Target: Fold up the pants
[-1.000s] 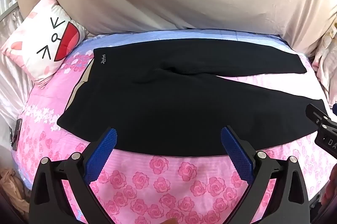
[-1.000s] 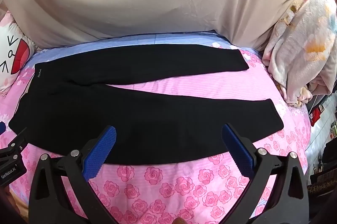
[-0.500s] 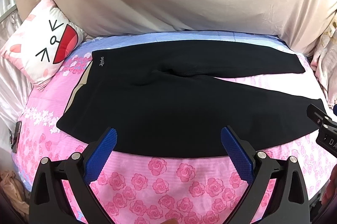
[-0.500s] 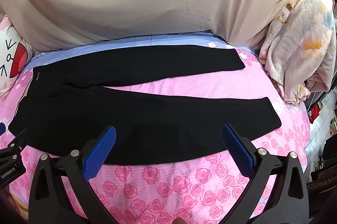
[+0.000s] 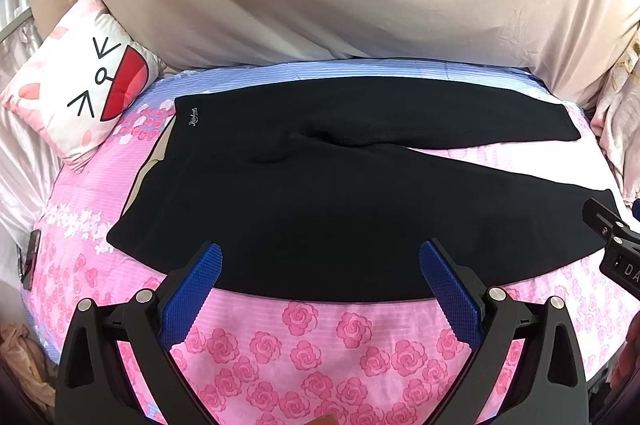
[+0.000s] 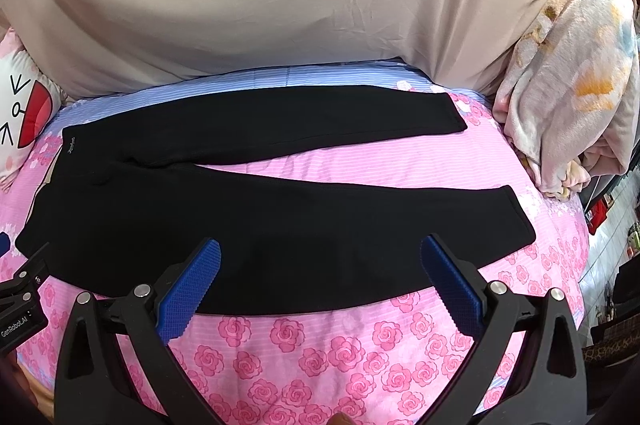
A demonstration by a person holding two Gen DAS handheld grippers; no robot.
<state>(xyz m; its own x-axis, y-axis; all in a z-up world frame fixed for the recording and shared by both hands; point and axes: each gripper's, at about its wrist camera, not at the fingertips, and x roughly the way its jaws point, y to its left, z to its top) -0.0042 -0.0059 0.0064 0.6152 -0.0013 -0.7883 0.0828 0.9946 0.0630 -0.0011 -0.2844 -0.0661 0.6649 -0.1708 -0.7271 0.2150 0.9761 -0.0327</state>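
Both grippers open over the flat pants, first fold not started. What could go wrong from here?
1. The black pants lie with legs splayed; the far leg and near leg may end up misaligned when folded over.
2. Wrinkle at the crotch could get trapped in the fold.
3. The left gripper and right gripper hover by the near edge: a pinch might also catch the pink rose sheet.
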